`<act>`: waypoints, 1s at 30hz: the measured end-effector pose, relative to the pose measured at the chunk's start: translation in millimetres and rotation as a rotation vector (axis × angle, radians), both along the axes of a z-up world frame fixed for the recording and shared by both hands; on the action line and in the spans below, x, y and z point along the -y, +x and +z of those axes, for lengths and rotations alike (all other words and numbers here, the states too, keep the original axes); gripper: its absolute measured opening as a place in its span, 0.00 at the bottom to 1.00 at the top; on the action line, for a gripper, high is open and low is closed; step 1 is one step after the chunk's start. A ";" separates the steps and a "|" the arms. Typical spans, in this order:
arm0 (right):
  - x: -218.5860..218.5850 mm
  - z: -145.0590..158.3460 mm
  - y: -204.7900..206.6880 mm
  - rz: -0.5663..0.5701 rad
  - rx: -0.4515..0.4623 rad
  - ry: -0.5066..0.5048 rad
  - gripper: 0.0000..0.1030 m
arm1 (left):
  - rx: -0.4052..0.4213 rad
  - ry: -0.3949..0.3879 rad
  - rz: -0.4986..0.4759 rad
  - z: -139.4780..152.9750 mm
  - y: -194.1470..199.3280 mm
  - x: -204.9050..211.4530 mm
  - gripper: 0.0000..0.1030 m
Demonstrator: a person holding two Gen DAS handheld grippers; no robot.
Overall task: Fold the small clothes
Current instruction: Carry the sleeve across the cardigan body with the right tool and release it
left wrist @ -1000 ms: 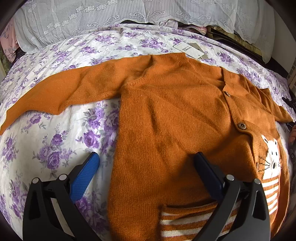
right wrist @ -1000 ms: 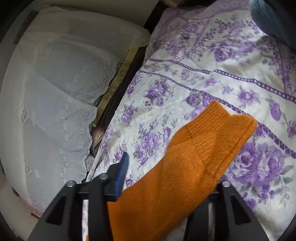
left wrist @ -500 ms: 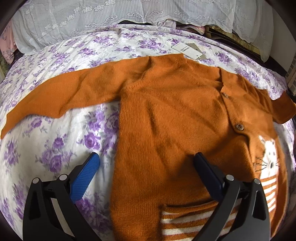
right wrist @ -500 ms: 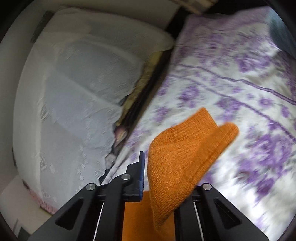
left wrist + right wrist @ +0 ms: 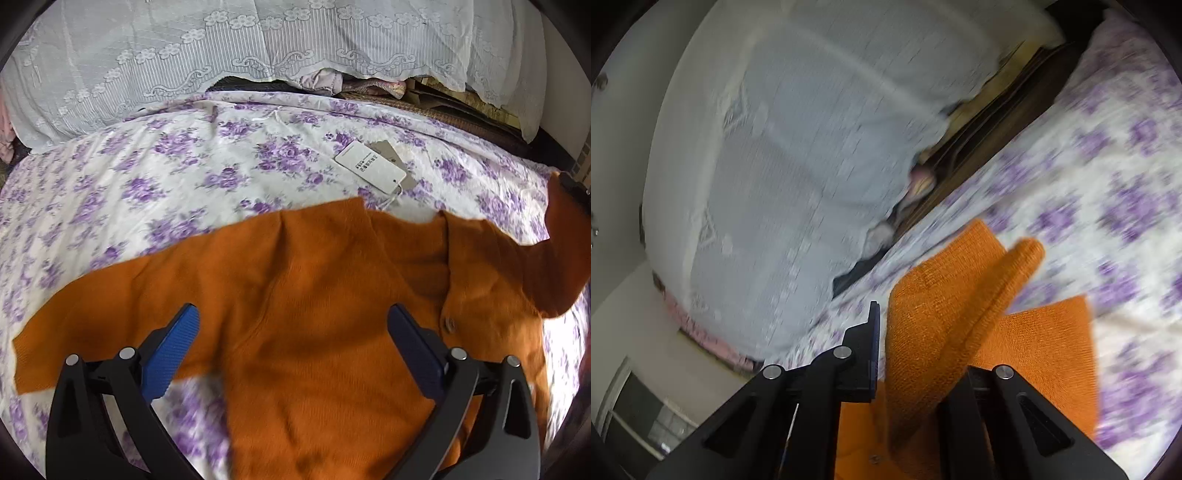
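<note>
An orange knit cardigan (image 5: 332, 295) lies spread on the purple-flowered bedsheet (image 5: 166, 173), front up, with a brown button (image 5: 449, 324) and white price tags (image 5: 371, 167) at its collar. Its left sleeve (image 5: 110, 295) stretches flat to the left. My left gripper (image 5: 291, 325) is open and empty, hovering over the chest. My right gripper (image 5: 919, 354) is shut on the cuff of the right sleeve (image 5: 945, 295), lifted off the bed. The raised sleeve (image 5: 565, 251) also shows at the right edge of the left wrist view.
A white lace cloth (image 5: 258, 48) hangs along the far side of the bed, with bundled clothes (image 5: 369, 85) under it. A dark wooden bed edge (image 5: 990, 147) runs beside the sheet. The right wrist view is blurred.
My right gripper closed on the right sleeve cuff and lifted it, carrying it inward over the cardigan. My left gripper moved forward from the hem up toward the chest and collar.
</note>
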State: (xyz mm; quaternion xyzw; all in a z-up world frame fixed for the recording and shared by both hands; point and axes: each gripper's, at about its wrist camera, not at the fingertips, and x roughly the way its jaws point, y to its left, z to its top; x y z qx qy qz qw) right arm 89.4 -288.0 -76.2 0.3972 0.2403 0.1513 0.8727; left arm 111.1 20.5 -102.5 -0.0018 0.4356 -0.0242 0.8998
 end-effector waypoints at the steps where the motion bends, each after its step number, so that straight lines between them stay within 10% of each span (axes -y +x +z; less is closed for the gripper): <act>1: -13.6 0.9 6.1 0.029 -0.003 -0.011 0.09 | 0.000 -0.013 0.011 -3.6 4.3 -2.6 0.96; 10: -113.0 -17.9 41.4 0.240 -0.108 -0.190 0.16 | -0.038 -0.096 0.082 -29.0 17.3 -29.2 0.96; 13: -137.0 -23.2 39.2 0.297 -0.151 -0.307 0.70 | -0.034 -0.082 0.091 -30.8 17.9 -30.8 0.96; 21: -133.3 9.9 5.3 0.384 -0.046 -0.319 0.97 | -0.031 -0.054 0.115 -34.5 13.7 -33.3 0.96; 27: -162.7 14.1 5.3 0.441 -0.090 -0.479 0.97 | -0.034 -0.031 0.121 -37.0 13.5 -31.9 0.96; 30: -175.1 20.1 0.0 0.213 -0.110 -0.819 0.97 | -0.033 -0.032 0.123 -37.4 13.1 -32.6 0.96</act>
